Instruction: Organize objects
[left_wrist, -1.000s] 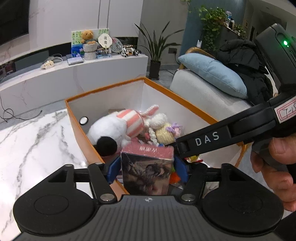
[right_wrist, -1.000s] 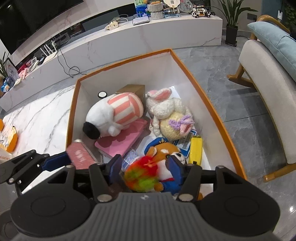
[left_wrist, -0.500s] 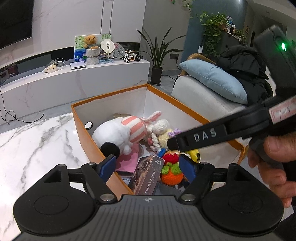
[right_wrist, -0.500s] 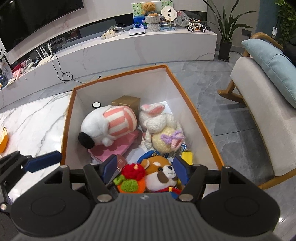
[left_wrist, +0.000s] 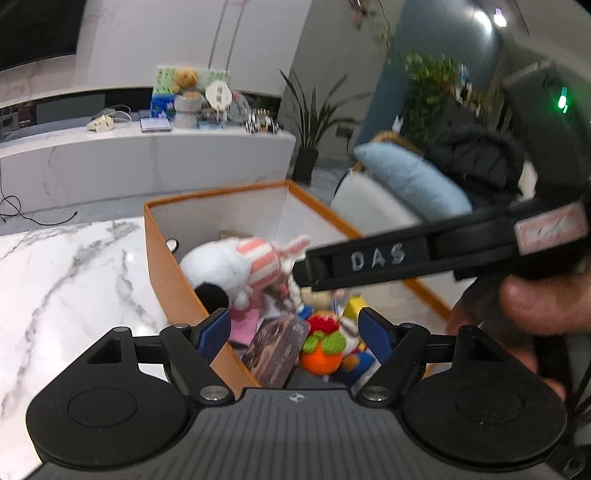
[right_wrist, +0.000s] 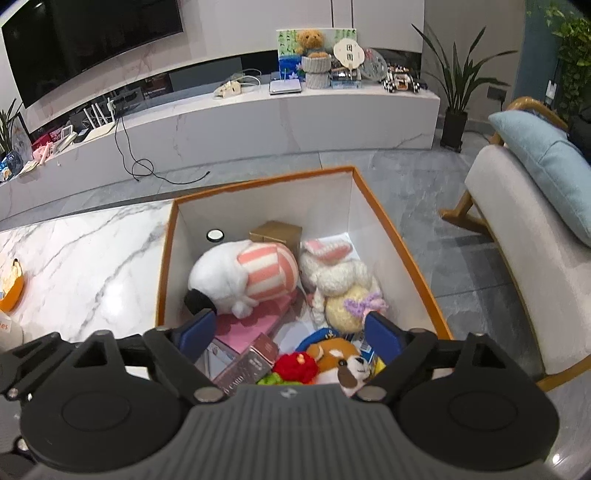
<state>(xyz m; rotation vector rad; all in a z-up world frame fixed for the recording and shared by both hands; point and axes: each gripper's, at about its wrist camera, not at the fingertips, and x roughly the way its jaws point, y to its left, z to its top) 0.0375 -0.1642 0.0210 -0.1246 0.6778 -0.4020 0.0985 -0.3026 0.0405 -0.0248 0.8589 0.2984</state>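
With the right gripper (right_wrist: 291, 334) opening, empty, and the left gripper (left_wrist: 293, 332) spread, lift clear of the orange box (right_wrist: 406, 254) toward twelve o'clock.

The floor (right_wrist: 436, 192) is grey stone. A long white marble bench (right_wrist: 280, 118) runs along the wall, with a big black TV (right_wrist: 88, 40) above it. A tall green plant (right_wrist: 458, 92) stands in a black pot. A white chair (right_wrist: 517, 236) holds a blue cushion (right_wrist: 546, 162).

Readable text, both views
"DAS" on right gripper (left_wrist: 373, 258) arm, mid-right; "CARD" on card box (right_wrist: 245, 365), lower centre.
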